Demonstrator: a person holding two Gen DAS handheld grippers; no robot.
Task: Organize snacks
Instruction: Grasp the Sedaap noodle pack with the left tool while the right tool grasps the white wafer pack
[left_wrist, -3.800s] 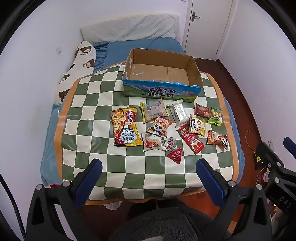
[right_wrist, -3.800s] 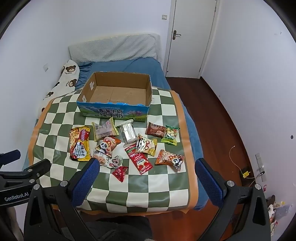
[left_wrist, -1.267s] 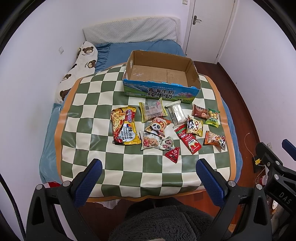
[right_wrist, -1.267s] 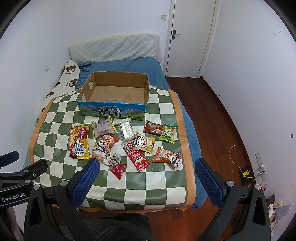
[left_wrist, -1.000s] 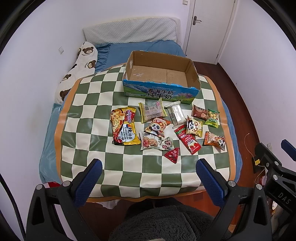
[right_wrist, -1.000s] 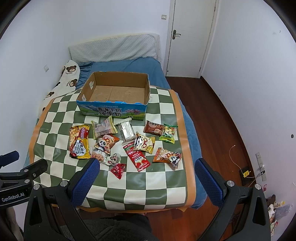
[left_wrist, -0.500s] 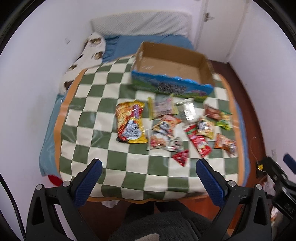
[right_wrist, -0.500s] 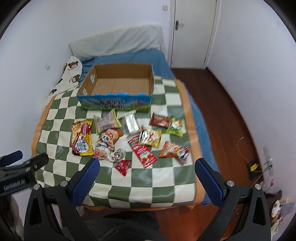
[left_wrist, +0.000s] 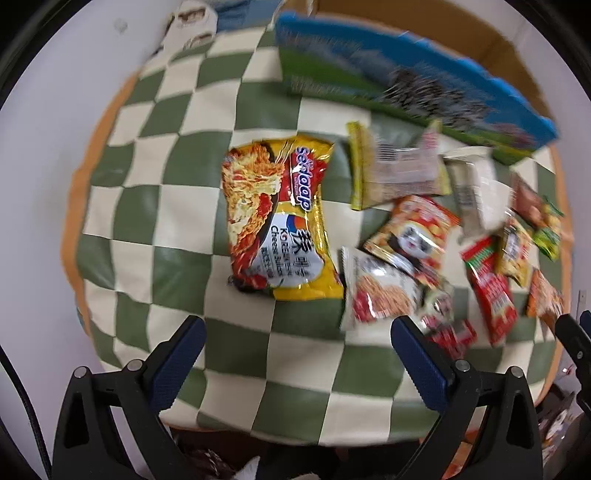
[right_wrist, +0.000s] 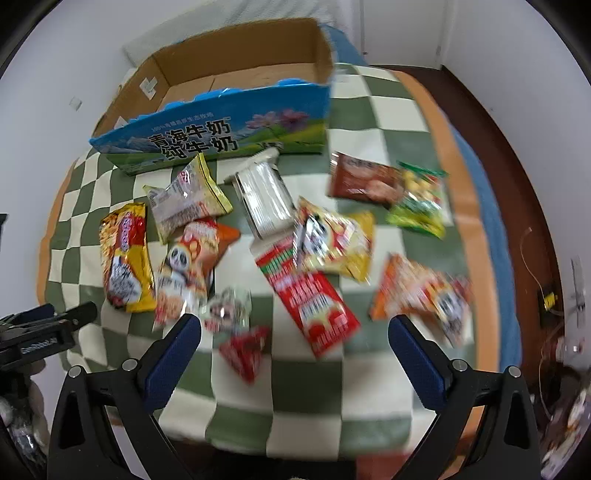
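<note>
A: The left gripper (left_wrist: 297, 334) hangs over the near part of the mat with its blue-padded jaws wide apart and nothing between them. The right gripper (right_wrist: 295, 334) is likewise spread wide and empty.

B: And the biggest things under them?

A: A green-and-cream checked mat with an orange border (left_wrist: 177, 206) covers the bed. At its far side stands the open brown cardboard box with a blue-and-green printed front (right_wrist: 225, 136). The right view looks into it and shows bare cardboard; the left view shows only its blurred front wall (left_wrist: 406, 85).

B: The snacks?

A: All lie on the mat in front of the box. The largest, a yellow-and-red noodle packet (left_wrist: 277, 218), sits sharp and central in the left view, just ahead of that gripper's jaws; in the right view it is off at the left edge of the cluster (right_wrist: 125, 258). The right view is clearer on the long red packet (right_wrist: 306, 291), the silver foil pack (right_wrist: 266, 199) near the box and the small red triangular packet (right_wrist: 245, 349) between its jaws. The left view crowds those at its right edge, blurred.

B: Anything else one-sided?

A: Only the right view shows the dark wooden floor (right_wrist: 498, 122) beside the bed.
</note>
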